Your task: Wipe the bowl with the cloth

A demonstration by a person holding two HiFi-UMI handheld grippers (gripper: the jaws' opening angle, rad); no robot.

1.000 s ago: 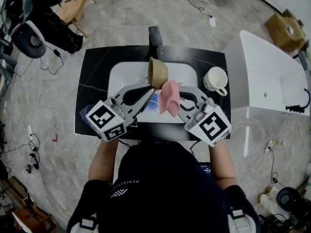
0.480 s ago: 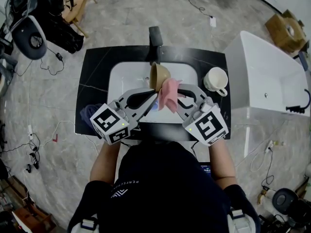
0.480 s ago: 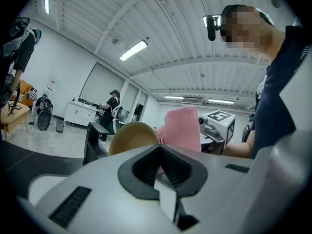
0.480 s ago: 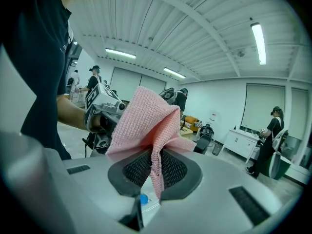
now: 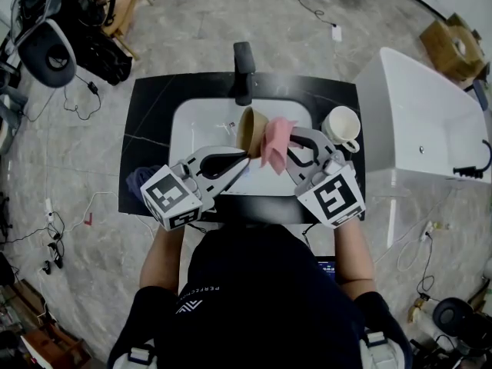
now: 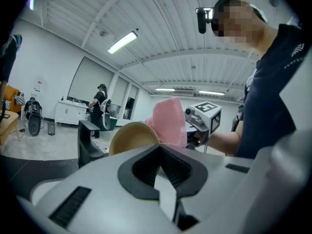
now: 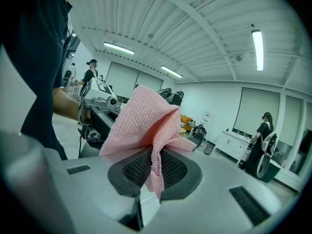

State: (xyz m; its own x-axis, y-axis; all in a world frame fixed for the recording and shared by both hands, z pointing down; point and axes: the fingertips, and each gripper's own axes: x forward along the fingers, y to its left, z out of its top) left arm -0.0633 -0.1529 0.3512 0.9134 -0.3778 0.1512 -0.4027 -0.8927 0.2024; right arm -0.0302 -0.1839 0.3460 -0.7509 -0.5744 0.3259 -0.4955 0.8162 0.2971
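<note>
Over the white sink [image 5: 192,125] a tan bowl [image 5: 250,127] is held on its side, its rim pinched in my left gripper [image 5: 244,154], which is shut on it. In the left gripper view the bowl [image 6: 132,136] rises just past the jaws. A pink cloth [image 5: 276,141] hangs bunched from my right gripper [image 5: 286,146], which is shut on it, and the cloth presses against the bowl's right side. In the right gripper view the cloth [image 7: 146,126] fills the space above the jaws, with the left gripper's body [image 7: 100,106] behind it.
A black faucet [image 5: 244,68] stands at the back of the sink in the black counter [image 5: 150,106]. A white mug [image 5: 342,127] sits on the counter at the right. A white tub [image 5: 419,121] stands to the right, a dark blue item [image 5: 138,179] at the counter's front left.
Both grippers have risen and moved toward the faucet. The cloth has come up from below the bowl to rest against its right side.
</note>
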